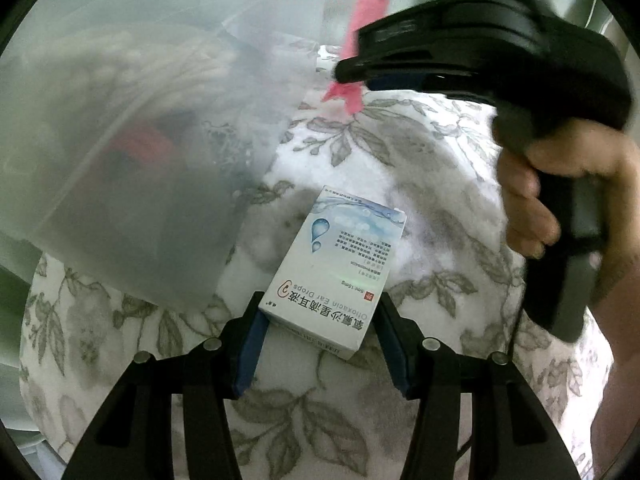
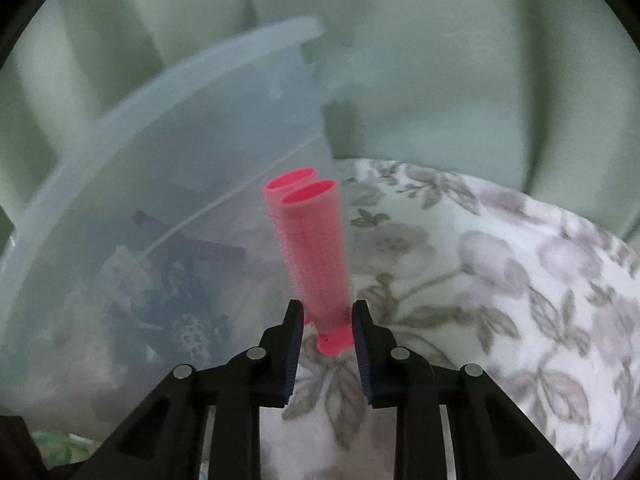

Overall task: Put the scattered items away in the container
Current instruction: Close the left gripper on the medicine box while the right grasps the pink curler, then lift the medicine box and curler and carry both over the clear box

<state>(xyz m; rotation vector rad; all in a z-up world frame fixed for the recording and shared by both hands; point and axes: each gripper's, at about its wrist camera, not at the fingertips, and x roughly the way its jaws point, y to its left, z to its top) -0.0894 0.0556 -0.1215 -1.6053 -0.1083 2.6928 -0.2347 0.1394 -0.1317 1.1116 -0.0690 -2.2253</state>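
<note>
My left gripper [image 1: 320,312] is shut on a white and blue ear drops box [image 1: 344,248], which lies on the floral blanket [image 1: 420,168] beside the translucent plastic container [image 1: 120,168]. My right gripper [image 2: 327,320] is shut on the lower end of a pair of pink hair rollers [image 2: 312,240], which stand upright next to the container's wall [image 2: 180,152]. In the left wrist view the pink rollers [image 1: 370,8] show behind the right gripper's black body, which a hand [image 1: 560,184] holds. Dark combs and other items lie blurred inside the container.
The floral blanket [image 2: 500,280] covers a soft, rounded surface that drops off at the right and far edges. Pale green walls or furniture stand behind it. The container stands on the left of both views.
</note>
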